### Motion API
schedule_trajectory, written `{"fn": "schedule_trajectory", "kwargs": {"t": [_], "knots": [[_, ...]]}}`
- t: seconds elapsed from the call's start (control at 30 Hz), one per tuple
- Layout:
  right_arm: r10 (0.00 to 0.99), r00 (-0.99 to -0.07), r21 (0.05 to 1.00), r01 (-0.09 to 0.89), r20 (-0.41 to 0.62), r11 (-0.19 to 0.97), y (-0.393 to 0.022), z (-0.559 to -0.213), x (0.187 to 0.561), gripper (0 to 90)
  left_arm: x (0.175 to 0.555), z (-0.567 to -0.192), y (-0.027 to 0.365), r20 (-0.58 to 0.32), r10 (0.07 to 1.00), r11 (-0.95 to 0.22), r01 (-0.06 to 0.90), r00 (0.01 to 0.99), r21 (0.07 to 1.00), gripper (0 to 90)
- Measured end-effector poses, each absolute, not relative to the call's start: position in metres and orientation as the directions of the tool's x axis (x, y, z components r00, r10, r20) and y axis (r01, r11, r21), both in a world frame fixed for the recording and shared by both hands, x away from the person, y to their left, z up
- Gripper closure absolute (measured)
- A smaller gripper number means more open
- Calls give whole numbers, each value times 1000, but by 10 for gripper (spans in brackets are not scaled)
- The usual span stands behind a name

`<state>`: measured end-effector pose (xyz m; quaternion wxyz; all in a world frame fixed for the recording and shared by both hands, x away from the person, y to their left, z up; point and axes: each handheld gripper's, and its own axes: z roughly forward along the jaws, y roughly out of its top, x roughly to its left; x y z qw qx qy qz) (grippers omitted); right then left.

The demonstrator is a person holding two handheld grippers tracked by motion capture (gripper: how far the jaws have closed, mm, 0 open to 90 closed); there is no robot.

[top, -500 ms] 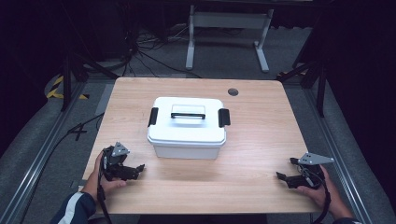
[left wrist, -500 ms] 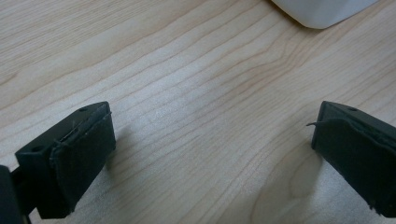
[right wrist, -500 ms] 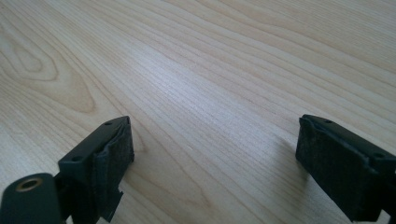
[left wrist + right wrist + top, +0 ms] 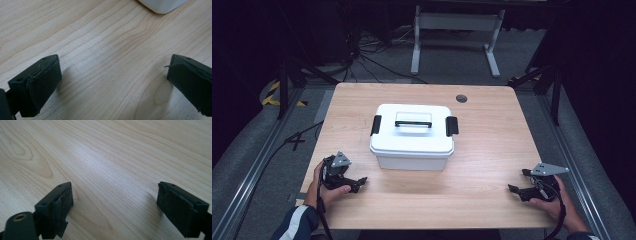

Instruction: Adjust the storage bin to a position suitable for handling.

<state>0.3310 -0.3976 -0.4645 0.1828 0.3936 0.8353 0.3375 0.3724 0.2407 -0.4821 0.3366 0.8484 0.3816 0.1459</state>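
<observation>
A white plastic box (image 4: 412, 137) with a closed lid stands at the middle of the wooden table (image 4: 492, 145). It has a black top handle (image 4: 413, 123) and a black latch at each end. My left gripper (image 4: 357, 182) rests low near the front left edge, open, nothing between its jaws. A corner of the box (image 4: 162, 5) shows beyond it in the left gripper view. My right gripper (image 4: 514, 190) sits near the front right edge, open, over bare wood. Its pads (image 4: 62, 205) stand far apart in the right gripper view.
A dark round cable hole (image 4: 461, 98) lies near the table's far edge. Beyond the table stand a grey metal frame (image 4: 452, 30) and loose cables (image 4: 362, 55) on the floor. Rails run along both sides of the table.
</observation>
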Motion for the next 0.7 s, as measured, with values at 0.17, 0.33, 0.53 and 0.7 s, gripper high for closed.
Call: {"fn": "schedule_trajectory", "kwargs": {"t": [0.17, 0.33, 0.53, 0.7], "knots": [[756, -654, 700, 530, -22, 479, -397, -459, 333, 206, 372, -482, 240, -13, 749, -476, 551, 662, 686, 0], [728, -685, 702, 503, -32, 504, -390, -443, 337, 248, 373, -482, 241, -7, 745, -483, 547, 667, 683, 0], [696, -714, 677, 479, -70, 559, -380, -432, 341, 268, 372, -482, 240, -18, 749, -474, 555, 662, 684, 1], [679, -729, 681, 452, -91, 576, -373, -419, 347, 269, 372, -482, 240, -18, 749, -474, 555, 662, 684, 1]]}}
